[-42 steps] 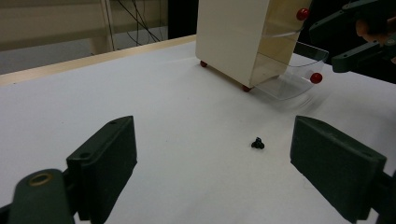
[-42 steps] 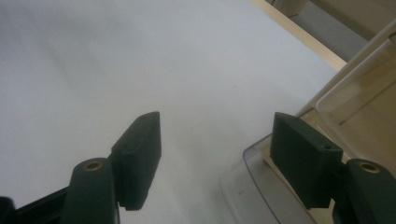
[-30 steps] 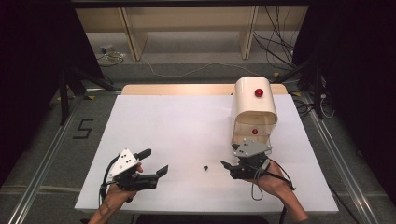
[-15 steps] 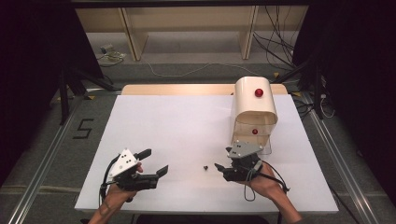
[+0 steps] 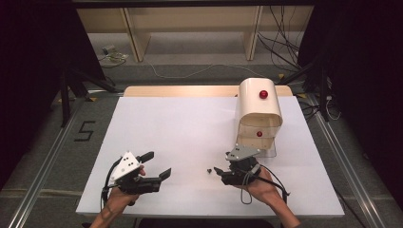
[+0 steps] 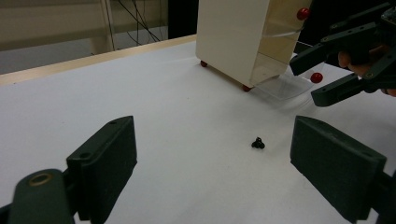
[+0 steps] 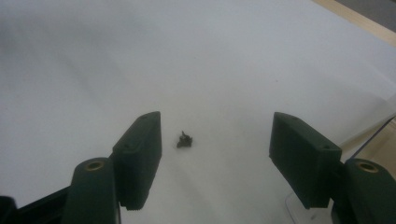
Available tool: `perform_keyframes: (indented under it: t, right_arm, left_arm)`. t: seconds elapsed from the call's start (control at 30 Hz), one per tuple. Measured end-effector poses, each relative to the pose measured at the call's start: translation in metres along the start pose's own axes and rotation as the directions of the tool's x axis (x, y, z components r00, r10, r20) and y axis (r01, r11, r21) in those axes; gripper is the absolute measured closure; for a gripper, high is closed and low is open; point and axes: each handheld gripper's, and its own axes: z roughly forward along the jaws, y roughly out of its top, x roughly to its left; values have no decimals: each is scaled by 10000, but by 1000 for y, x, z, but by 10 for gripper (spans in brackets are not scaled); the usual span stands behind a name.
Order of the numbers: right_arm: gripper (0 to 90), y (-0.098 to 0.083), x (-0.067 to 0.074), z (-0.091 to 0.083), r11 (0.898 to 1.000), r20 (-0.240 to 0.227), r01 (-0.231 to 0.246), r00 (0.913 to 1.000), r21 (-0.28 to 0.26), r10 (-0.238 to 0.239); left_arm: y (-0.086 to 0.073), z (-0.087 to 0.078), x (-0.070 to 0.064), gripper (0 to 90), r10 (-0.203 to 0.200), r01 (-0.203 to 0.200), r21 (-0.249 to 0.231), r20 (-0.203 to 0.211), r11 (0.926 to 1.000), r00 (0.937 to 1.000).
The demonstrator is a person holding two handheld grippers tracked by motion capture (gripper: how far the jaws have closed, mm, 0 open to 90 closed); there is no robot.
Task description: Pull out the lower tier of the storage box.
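Note:
A tiny black object (image 5: 208, 170) lies on the white table (image 5: 190, 123) between my two grippers. My right gripper (image 5: 220, 167) is open just right of it, jaws pointing left at it. In the right gripper view the object (image 7: 185, 139) lies between the spread jaws, close to the left one, with the gripper (image 7: 217, 151) not touching it. My left gripper (image 5: 158, 164) is held open at the front left, empty. In the left gripper view, its jaws (image 6: 219, 163) frame the object (image 6: 258, 143), and the right gripper (image 6: 329, 70) shows at the upper right.
A cream cabinet (image 5: 258, 111) with red knobs stands at the back right. A clear tray (image 5: 260, 145) juts out of its base just behind my right hand. Cables and wooden shelf legs lie on the floor beyond the table's far edge.
My right gripper has moved left and forward, away from the cabinet, and closed in on the tiny black object. The left gripper has stayed put.

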Motion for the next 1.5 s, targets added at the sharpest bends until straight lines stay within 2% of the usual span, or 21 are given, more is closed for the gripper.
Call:
perform_keyframes:
  t: [0.27,0.8,1.0,1.5]
  right_arm:
    - [349,-1,2,7,9985,-124,-537,9985,-77,536]
    - [351,-1,8,26,9959,-91,-788,9968,445,793]
    - [356,0,6,33,9902,-185,-1252,9918,610,1266]
    - [396,0,10,53,9838,157,-1247,9922,1284,1237]
  left_arm:
    - [0,0,0,143,6,-6,3,-14,10000,10000]
    - [0,0,0,143,-12,12,9,-29,10000,10000]
    - [0,0,1,143,-39,39,14,-45,10000,10000]
    - [0,0,1,143,-20,20,29,-57,10000,10000]
